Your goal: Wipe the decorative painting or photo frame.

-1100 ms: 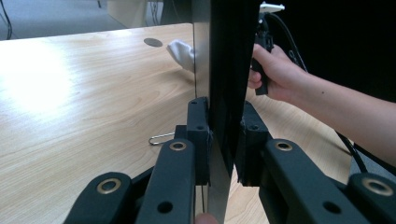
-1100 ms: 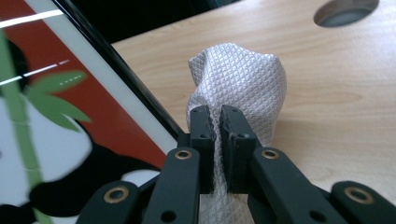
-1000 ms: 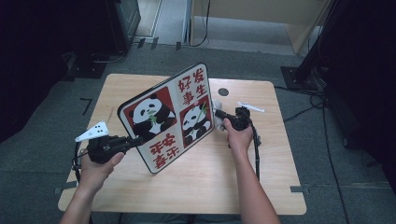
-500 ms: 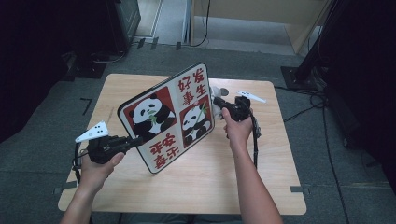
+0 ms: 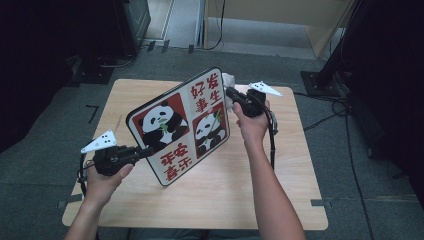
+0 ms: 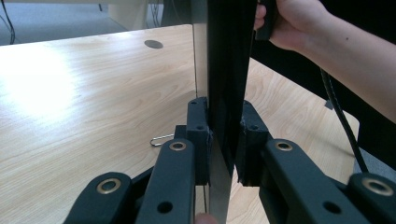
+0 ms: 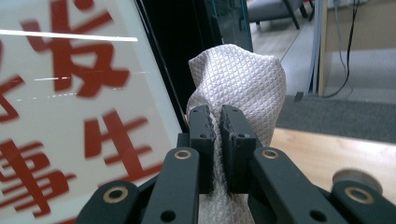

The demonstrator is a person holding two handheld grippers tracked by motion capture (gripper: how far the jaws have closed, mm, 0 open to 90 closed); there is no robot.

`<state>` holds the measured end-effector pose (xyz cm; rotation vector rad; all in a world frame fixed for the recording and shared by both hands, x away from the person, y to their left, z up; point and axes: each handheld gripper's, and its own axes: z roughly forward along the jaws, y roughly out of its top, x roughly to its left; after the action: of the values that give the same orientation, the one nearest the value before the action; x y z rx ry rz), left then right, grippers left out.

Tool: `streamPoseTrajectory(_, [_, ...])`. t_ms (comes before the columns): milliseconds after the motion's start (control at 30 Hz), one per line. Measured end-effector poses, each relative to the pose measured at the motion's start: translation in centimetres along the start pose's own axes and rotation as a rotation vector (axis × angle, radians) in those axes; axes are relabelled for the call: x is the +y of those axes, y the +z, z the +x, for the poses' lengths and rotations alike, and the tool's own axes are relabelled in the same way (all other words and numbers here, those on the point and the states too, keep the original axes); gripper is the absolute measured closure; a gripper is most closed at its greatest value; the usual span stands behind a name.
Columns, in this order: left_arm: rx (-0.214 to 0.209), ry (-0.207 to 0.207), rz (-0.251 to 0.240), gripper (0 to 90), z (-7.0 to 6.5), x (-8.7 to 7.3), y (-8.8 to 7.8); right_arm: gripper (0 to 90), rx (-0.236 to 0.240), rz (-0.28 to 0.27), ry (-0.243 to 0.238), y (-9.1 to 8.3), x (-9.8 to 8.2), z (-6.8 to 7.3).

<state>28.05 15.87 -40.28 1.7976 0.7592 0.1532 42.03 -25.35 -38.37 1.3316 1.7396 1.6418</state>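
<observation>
A framed panda picture (image 5: 180,125) with red Chinese characters stands tilted above the wooden table (image 5: 295,200). My left gripper (image 5: 145,151) is shut on its lower left edge, and in the left gripper view the picture (image 6: 229,84) stands edge-on between the pads. My right gripper (image 5: 229,93) is at the picture's upper right corner, shut on a white quilted cloth (image 5: 229,82). In the right gripper view the cloth (image 7: 238,79) bulges above my right gripper (image 7: 219,135), right beside the picture's glass face (image 7: 70,102).
A small wire clip (image 6: 161,139) lies on the table under the picture. A round cable hole (image 6: 153,44) sits near the table's far edge. Dark equipment and cables (image 5: 325,105) surround the table on the grey floor.
My right gripper has risen with the cloth along the picture's right edge to its upper corner. The left gripper and the picture have stayed in place.
</observation>
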Motion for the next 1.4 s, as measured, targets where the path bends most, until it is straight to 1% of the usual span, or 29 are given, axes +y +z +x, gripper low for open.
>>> streamPoseTrajectory(167, [0.0,0.0,0.0,79.6,0.0,0.0,0.0,84.2,0.01,-0.027,-0.025,0.1,1.2,0.5])
streamPoseTrajectory(300, [0.0,0.0,0.001,79.6,0.0,0.0,0.0,84.2,0.016,-0.046,-0.025,0.2,2.0,0.9])
streamPoseTrajectory(400, [-0.001,-0.003,0.0,79.5,0.0,0.0,0.0,84.1,0.014,-0.06,-0.046,0.3,2.7,1.2])
streamPoseTrajectory(467, [-0.001,-0.003,0.0,79.6,0.0,0.0,0.0,84.2,0.017,-0.069,-0.049,0.3,3.2,1.4])
streamPoseTrajectory(567, [-0.002,-0.004,-0.001,79.6,0.0,0.0,0.0,84.2,0.016,-0.075,-0.066,0.2,3.8,1.7])
streamPoseTrajectory(600, [-0.002,-0.004,-0.001,79.6,0.0,0.0,0.0,84.2,0.016,-0.079,-0.066,0.2,3.9,1.8])
streamPoseTrajectory(633, [-0.001,-0.003,0.0,79.5,0.0,0.0,0.0,84.2,0.019,-0.086,-0.078,0.1,4.1,1.9])
streamPoseTrajectory(767, [-0.001,0.001,0.002,79.5,0.0,0.0,0.0,84.3,0.021,-0.109,-0.1,-0.1,4.7,2.3])
streamPoseTrajectory(900, [-0.002,-0.001,0.003,79.6,0.0,0.0,0.0,84.3,0.023,-0.122,-0.121,-0.2,5.3,2.6])
streamPoseTrajectory(1067, [-0.002,0.001,0.002,79.5,0.1,0.0,0.0,84.3,0.045,-0.15,-0.127,-0.3,6.0,3.1])
streamPoseTrajectory(1133, [-0.002,-0.002,0.002,79.5,0.0,0.0,0.0,84.4,0.053,-0.157,-0.138,-0.4,6.4,3.4])
streamPoseTrajectory(1267, [-0.002,-0.001,0.003,79.5,0.1,0.0,0.0,84.3,0.094,-0.17,-0.15,-0.5,7.0,4.6])
streamPoseTrajectory(1400, [0.0,0.001,0.001,79.5,0.0,0.0,0.0,84.4,0.138,-0.163,-0.165,-0.5,7.1,6.0])
